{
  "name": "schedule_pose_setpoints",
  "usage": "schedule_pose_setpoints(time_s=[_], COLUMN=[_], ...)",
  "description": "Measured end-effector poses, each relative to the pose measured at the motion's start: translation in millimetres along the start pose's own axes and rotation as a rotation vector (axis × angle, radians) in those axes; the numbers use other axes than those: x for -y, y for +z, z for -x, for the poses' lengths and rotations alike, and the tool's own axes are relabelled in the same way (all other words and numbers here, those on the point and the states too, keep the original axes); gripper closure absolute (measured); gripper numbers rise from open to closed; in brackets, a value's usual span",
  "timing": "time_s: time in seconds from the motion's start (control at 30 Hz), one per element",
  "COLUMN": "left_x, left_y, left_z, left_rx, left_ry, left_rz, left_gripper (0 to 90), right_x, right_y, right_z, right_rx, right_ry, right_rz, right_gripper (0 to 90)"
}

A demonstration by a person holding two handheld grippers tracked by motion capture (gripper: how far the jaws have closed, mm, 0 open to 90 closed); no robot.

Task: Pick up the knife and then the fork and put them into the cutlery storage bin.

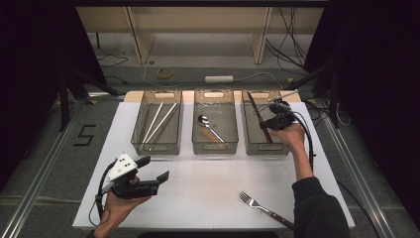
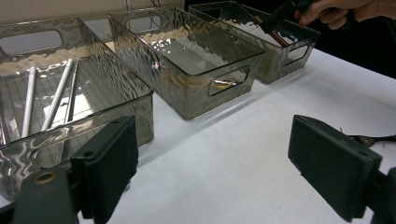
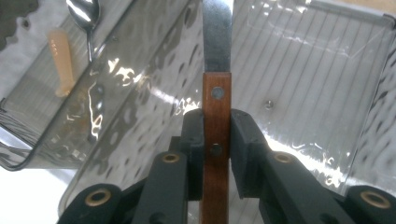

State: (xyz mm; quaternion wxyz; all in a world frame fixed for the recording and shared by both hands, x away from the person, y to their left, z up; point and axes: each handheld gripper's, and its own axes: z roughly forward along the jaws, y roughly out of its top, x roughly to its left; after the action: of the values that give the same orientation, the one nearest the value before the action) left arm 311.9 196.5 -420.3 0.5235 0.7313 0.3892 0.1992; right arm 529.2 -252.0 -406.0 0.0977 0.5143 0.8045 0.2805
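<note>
Fork (image 1: 265, 208) lies nearest, on the worktop (image 1: 208, 193) at the front right, tines pointing toward the bins, well apart from both grippers. Looks like the one piece not yet sorted.

Left gripper (image 1: 152, 168) is parked over the front left of the worktop, jaws wide apart, nothing between them. Its own view looks level across the white surface at the bins. Reads as idle and ready, probably for the fork, though it sits on the far side from it.

Then the row of three clear bins, one kind of cutlery each:
- left bin (image 1: 140, 126): chopsticks (image 1: 161, 121) lying lengthwise
- middle bin (image 1: 197, 130): spoon (image 1: 209, 126) beside a pale utensil (image 1: 204, 134), hard to identify
- right bin (image 1: 246, 129): the knife (image 1: 259, 119)

Right gripper (image 3: 217, 140) is clamped on the knife's wooden handle (image 3: 216, 116), pads either side just below the blade (image 3: 217, 37), blade pointing away toward the bin's far end. Knife is already down inside the right bin, aligned with its long axis so it fits flat. Can't tell if it touches the floor yet.

My read: placement step, nearly done. Next is let go and back out without dragging the handle.
</note>
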Motion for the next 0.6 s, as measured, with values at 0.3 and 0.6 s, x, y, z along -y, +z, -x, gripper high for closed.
schedule_pose_setpoints(time_s=[0.3, 0.6], left_x=[-0.1, 0.0], left_y=[0.2, -0.1], left_z=[0.2, -0.2], left_rx=[0.000, -0.002], left_ry=[0.003, 0.001], left_rz=[-0.002, -0.001], left_gripper=[15.7, 15.6], right_x=[5.1, 5.4], right_y=[3.5, 8.1], right_z=[2.7, 1.2], right_rx=[-0.003, -0.001], right_ry=[0.022, 0.056], right_rz=[-0.010, -0.035], right_gripper=[77.2, 75.9])
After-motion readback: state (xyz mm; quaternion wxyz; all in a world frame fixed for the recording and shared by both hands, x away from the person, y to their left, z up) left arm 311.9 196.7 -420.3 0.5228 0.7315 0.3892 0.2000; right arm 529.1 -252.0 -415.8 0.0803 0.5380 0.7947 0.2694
